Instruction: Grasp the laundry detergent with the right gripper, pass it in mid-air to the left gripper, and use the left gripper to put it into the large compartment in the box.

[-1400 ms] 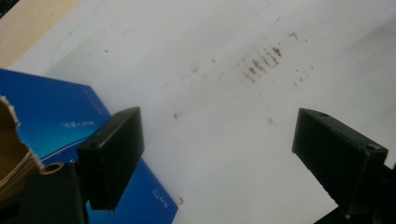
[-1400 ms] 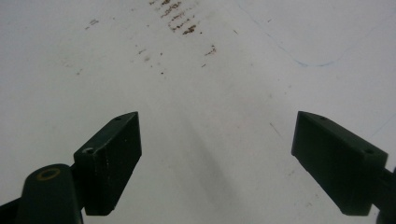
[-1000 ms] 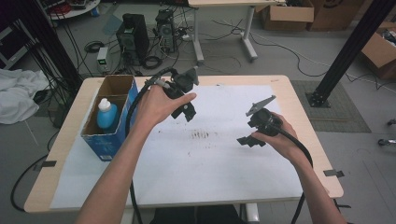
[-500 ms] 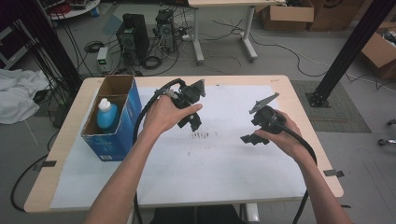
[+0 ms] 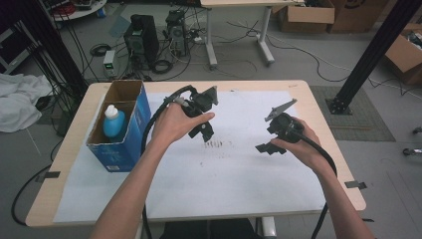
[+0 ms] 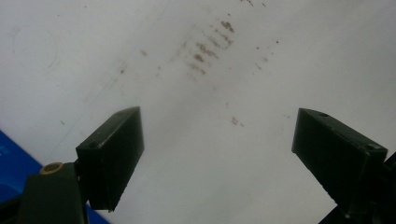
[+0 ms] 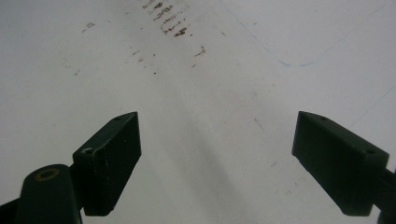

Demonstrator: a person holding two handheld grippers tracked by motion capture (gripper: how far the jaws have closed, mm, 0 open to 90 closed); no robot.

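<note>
Over the white sheet (image 5: 199, 184) that covers the table, my left gripper (image 5: 205, 132) hangs open near the middle, with nothing between its jaws. The left gripper view looks down past the wide-apart jaws of that gripper (image 6: 217, 154) at brown smudges (image 6: 208, 49) on the sheet. To the right, my right gripper (image 5: 269, 148) is also open and empty, held just above the sheet. In the right gripper view the same gripper (image 7: 217, 158) faces the smudges (image 7: 170, 21) farther off. The smudges (image 5: 216, 145) lie between the two grippers.
A blue cardboard box (image 5: 119, 144) stands open at the table's left, with a blue bottle (image 5: 113, 122) with a white cap inside. A corner of the box (image 6: 14, 163) shows in the left gripper view. Cables, computers and a black post lie on the floor beyond.
My left gripper has moved right, away from the blue box and toward the smudges in the middle. The right gripper has barely shifted.
</note>
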